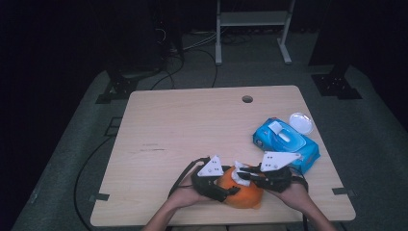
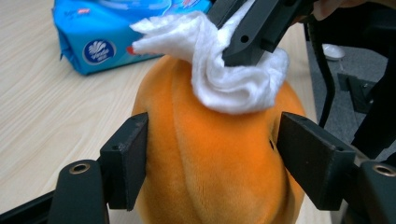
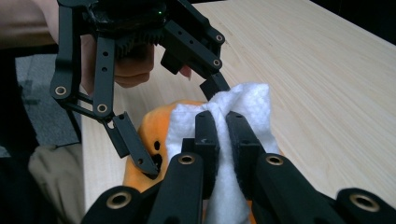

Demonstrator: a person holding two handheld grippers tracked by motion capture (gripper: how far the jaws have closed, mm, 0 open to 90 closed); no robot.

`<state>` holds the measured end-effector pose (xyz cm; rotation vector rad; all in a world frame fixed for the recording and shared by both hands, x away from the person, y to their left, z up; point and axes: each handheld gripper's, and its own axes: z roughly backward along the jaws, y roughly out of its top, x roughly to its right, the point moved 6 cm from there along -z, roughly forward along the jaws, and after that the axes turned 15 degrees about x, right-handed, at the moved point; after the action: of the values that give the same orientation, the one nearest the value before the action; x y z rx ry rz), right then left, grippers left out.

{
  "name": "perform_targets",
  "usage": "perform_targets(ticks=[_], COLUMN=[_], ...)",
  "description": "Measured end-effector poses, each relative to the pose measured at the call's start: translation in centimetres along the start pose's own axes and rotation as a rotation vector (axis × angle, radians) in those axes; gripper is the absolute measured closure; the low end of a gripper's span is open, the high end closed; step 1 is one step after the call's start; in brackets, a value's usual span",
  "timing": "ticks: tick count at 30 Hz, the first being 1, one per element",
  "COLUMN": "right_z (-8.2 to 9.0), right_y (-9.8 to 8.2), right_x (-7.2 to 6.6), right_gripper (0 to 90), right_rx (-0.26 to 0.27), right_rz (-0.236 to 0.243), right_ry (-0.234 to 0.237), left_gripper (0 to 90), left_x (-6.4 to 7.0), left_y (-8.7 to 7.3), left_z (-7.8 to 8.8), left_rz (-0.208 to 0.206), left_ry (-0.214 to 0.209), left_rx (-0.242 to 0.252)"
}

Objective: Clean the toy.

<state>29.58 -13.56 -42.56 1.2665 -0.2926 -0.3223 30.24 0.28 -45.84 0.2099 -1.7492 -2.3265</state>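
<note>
Orange plush toy (image 2: 210, 163) clamped by left gripper (image 2: 212, 154); right gripper (image 3: 223, 122) (pinching white wipe (image 3: 247, 107)) should rub gently.

Lab: lone table (image 1: 192, 125) on carpet, black curtains, cables

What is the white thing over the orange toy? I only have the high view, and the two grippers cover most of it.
Observer: A folded white wipe, pinched in the right gripper and pressed on top of the orange plush toy.
Operator: Is the left gripper actually gripping the toy?
Observer: Yes. In the left gripper view the left gripper has one jaw against each side of the toy.
Operator: Anything printed on the blue pack?
Observer: The blue wipes pack carries a round dark-blue logo with a white fan-like mark; its lettering is too small to read.
</note>
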Motion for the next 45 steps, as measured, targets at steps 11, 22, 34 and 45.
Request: perform_targets(ticks=[11,22,34,45], right_z=[3.8,1.8,2.6,2.5], right_y=[-2.8,-1.6,-2.5,-1.7], right_x=[1.6,1.3,1.7,1.3], right_gripper=[83.6,83.6,83.6,83.7], right_rx=[-0.010,0.005,0.008,0.021], right_rz=[-0.068,-0.050,-0.090,-0.061], right_ry=[-0.079,-0.037,-0.057,-0.038], left_gripper=[28.8,28.6,14.0,36.7], left_x=[-1.0,-1.0,-1.2,-1.9], left_y=[-1.4,-1.5,-0.7,-0.2], left_z=[1.4,1.4,1.2,0.0], left_rz=[0.029,0.031,0.142,0.227], left_ry=[-0.020,-0.021,-0.053,-0.069], left_rx=[-0.016,-0.036,-0.016,-0.034])
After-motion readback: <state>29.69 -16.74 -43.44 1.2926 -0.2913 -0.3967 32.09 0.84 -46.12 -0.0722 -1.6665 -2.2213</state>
